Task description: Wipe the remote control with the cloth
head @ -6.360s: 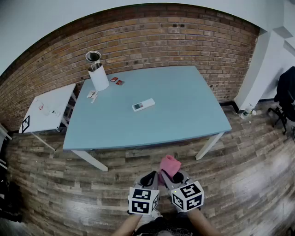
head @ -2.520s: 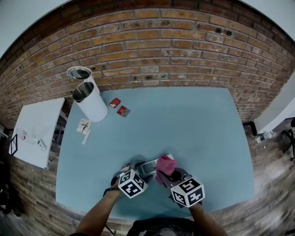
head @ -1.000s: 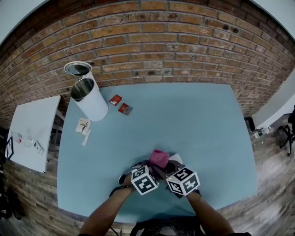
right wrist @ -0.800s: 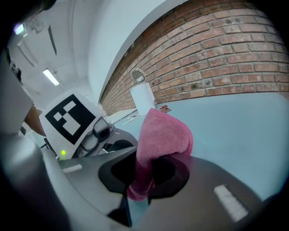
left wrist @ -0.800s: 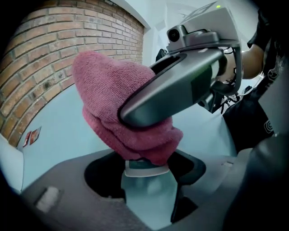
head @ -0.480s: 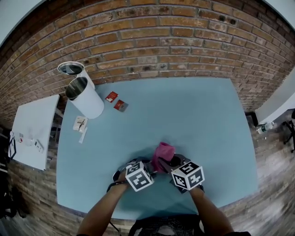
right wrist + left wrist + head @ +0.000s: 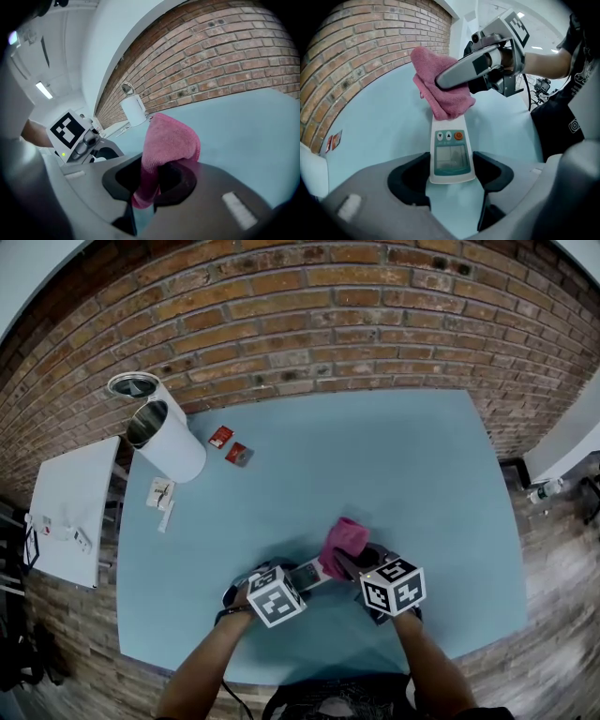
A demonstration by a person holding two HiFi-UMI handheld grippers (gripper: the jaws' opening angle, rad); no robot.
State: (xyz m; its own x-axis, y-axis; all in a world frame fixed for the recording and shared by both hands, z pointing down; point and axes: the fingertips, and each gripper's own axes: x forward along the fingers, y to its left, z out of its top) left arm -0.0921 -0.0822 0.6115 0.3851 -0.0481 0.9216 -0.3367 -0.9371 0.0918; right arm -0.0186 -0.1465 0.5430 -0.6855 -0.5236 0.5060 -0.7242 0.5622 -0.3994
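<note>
The white remote control [image 7: 450,154] lies lengthwise between my left gripper's [image 7: 450,172] jaws, display and buttons facing up, and the pads press its two sides. A pink cloth [image 7: 440,89] rests on the remote's far end, pinched in my right gripper [image 7: 487,65]. In the right gripper view the cloth [image 7: 169,140] bunches up out of the closed jaws of that gripper [image 7: 157,180]. In the head view the remote [image 7: 306,575] sits over the blue table [image 7: 394,456] near its front, between the left gripper [image 7: 292,577] and the right gripper [image 7: 352,563] with the cloth [image 7: 344,543].
A white cylindrical bin [image 7: 173,442] with its lid [image 7: 131,383] behind it stands at the table's far left. Two small red packets [image 7: 229,444] and paper slips [image 7: 159,493] lie near it. A white side table [image 7: 66,512] stands left; a brick wall runs behind.
My right gripper has slid the pink cloth to the right along the remote, so more of the remote shows. My left gripper has kept its hold in place.
</note>
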